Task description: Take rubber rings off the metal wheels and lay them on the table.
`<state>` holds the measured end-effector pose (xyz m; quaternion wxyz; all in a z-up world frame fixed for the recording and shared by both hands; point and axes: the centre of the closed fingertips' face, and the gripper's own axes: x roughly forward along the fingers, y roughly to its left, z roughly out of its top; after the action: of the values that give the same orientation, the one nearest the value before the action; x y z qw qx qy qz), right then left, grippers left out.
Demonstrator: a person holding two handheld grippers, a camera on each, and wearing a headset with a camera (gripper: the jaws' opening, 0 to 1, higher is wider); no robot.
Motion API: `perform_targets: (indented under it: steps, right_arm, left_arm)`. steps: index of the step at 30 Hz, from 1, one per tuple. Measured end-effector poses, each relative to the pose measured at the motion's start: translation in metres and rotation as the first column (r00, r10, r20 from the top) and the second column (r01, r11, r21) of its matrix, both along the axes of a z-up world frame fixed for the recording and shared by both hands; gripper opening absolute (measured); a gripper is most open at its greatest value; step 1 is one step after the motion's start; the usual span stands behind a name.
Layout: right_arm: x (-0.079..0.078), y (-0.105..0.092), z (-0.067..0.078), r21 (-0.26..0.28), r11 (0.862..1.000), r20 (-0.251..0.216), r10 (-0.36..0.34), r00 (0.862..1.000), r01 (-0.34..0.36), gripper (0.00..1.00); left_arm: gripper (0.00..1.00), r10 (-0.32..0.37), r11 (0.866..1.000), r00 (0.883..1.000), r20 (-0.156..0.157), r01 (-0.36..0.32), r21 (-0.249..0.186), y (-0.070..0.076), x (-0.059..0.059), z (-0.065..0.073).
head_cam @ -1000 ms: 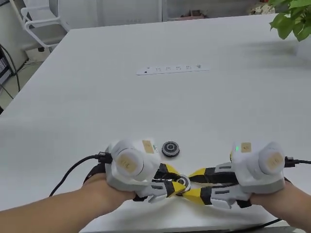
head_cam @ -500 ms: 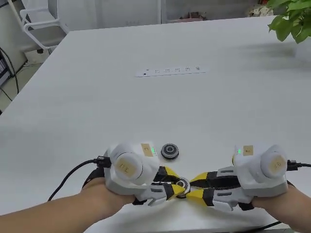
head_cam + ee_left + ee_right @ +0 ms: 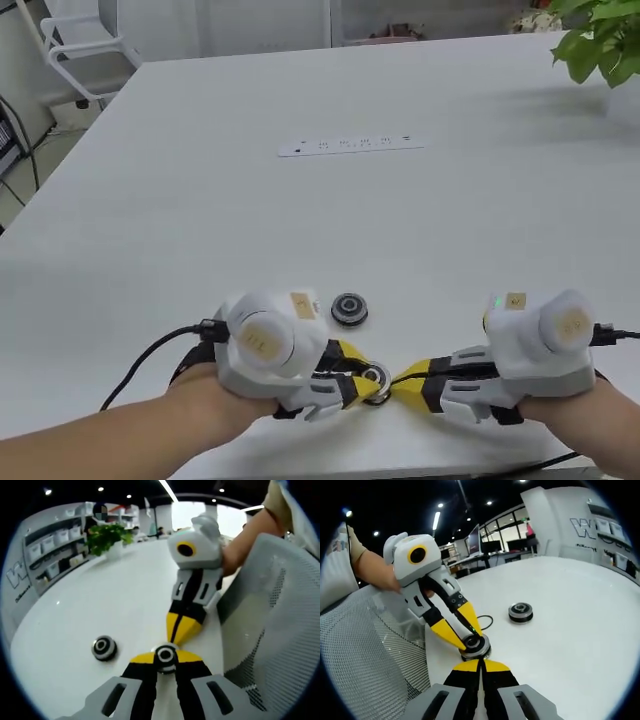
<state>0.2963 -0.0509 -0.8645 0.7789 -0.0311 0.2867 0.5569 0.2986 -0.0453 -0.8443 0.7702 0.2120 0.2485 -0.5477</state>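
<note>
At table (image 3: 300, 220) near edge | held wheel (image 3: 374, 380) clamped by left gripper (image 3: 356, 374) | right gripper (image 3: 402, 379) clenched at its rim | second wheel (image 3: 349, 308) untouched | both rubber rings (image 3: 521, 618) judged unremoved

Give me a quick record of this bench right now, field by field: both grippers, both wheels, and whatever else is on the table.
left gripper: jaws shut on the held wheel, near the front edge of the table
right gripper: jaws closed, tips at the held wheel's rim; grip on its ring unclear
held wheel: between the two grippers, dark ring on it
second wheel: lies flat on the table beyond the left gripper, apart from both grippers, black ring on
other: power strip mid-table; plant at the far right
</note>
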Motion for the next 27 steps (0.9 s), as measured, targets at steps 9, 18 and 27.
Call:
perform_targets:
  steps: [9,18,27]
  right_arm:
    - [0.009,-0.005,0.004,0.052,0.995,-0.065,-0.078,0.995,0.081,0.00]
    - [0.018,-0.007,0.011,0.099,0.986,-0.105,-0.124,0.987,0.134,0.00]
    - [0.016,-0.004,0.018,0.120,0.981,-0.139,-0.137,0.981,0.154,0.00]
  left_arm:
    - [0.14,0.002,1.000,1.000,0.004,-0.002,0.009,-0.001,0.000,0.000]
    - [0.13,0.007,1.000,1.000,0.010,-0.007,0.019,-0.002,0.001,0.000]
    - [0.13,0.011,1.000,1.000,0.016,-0.011,0.025,-0.003,0.002,0.000]
